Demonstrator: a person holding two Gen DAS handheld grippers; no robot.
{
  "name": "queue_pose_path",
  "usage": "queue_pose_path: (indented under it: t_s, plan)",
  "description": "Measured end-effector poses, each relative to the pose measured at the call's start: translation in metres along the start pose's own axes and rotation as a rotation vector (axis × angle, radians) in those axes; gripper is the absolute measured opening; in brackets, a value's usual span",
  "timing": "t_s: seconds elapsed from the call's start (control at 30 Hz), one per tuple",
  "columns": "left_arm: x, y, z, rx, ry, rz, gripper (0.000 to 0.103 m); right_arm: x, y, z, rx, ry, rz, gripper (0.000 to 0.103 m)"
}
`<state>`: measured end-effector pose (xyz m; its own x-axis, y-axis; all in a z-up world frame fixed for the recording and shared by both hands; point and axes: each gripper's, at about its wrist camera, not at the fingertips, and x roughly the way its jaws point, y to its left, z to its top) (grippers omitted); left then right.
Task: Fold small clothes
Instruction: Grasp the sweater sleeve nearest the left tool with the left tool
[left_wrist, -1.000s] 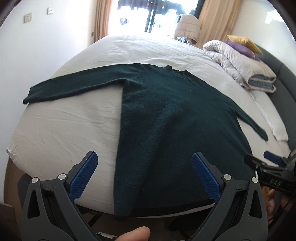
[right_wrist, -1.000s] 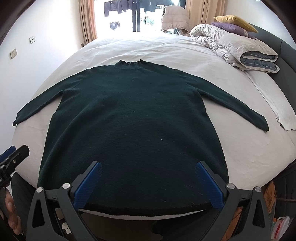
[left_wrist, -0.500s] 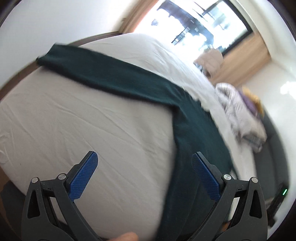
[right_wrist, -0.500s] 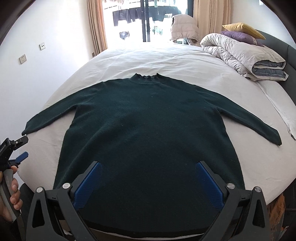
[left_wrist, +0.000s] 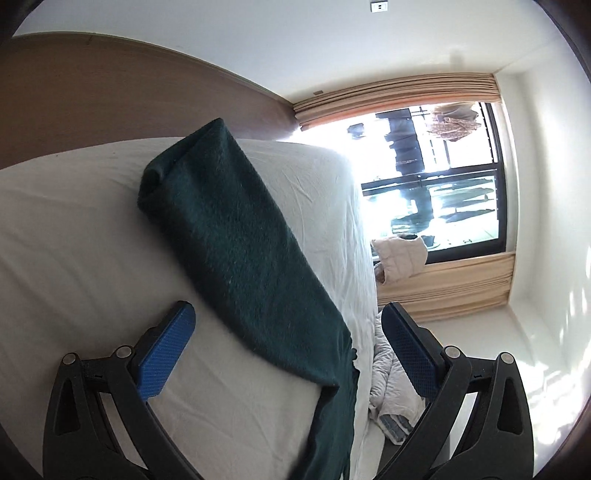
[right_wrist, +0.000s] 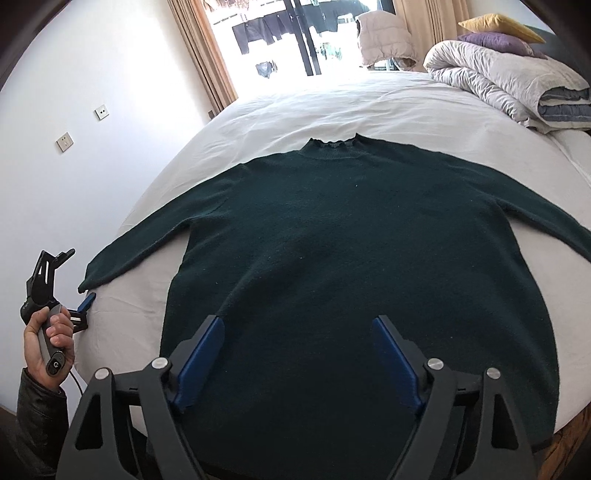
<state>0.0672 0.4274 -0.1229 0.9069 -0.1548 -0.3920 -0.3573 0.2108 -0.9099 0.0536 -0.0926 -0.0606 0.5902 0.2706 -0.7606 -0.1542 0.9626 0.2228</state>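
Green sweater (right_wrist: 354, 266): collar in right view, sleeve only left.

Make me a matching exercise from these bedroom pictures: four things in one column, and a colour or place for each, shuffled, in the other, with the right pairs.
Things:
1. sweater
2. quilt
3. yellow pillow
4. left gripper

Descriptions:
A. rolled up at the bed's far right corner
B. dark green, spread flat on the white sheet
C. beside the cuff of the sweater's left sleeve
D. on top of the purple pillow

Pairs: 1-B, 2-A, 3-D, 4-C
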Motion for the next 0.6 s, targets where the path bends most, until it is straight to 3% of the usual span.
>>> queue_pose_path:
  t_s: [0.07, 0.13, 0.2, 0.27, 0.4, 0.47, 0.6]
  plan:
    - [0.01, 0.001, 0.011, -0.013, 0.0, -0.006, 0.096, 0.003, 0.0, -0.002, 0.006, 0.002, 0.007, 0.082]
    - [0.021, 0.002, 0.022, -0.041, 0.002, 0.001, 0.076, 0.004, -0.001, -0.003, 0.008, -0.001, 0.011, 0.082]
    - [0.031, 0.008, 0.028, -0.07, 0.011, 0.011, 0.045, 0.006, -0.004, -0.004, 0.012, -0.003, 0.01, 0.082]
    - [0.035, 0.013, 0.03, -0.075, 0.017, 0.024, 0.03, 0.009, -0.01, -0.003, 0.028, 0.002, 0.01, 0.082]
    - [0.037, 0.016, 0.035, -0.047, -0.017, 0.056, 0.011, 0.016, -0.026, -0.001, 0.083, 0.011, 0.026, 0.078]
    - [0.038, 0.005, 0.034, 0.009, -0.042, 0.079, 0.01, 0.019, -0.033, -0.002, 0.104, 0.013, 0.038, 0.077]
    - [0.051, -0.053, 0.014, 0.192, -0.042, 0.097, 0.009, 0.023, -0.048, -0.006, 0.134, 0.018, 0.048, 0.077]
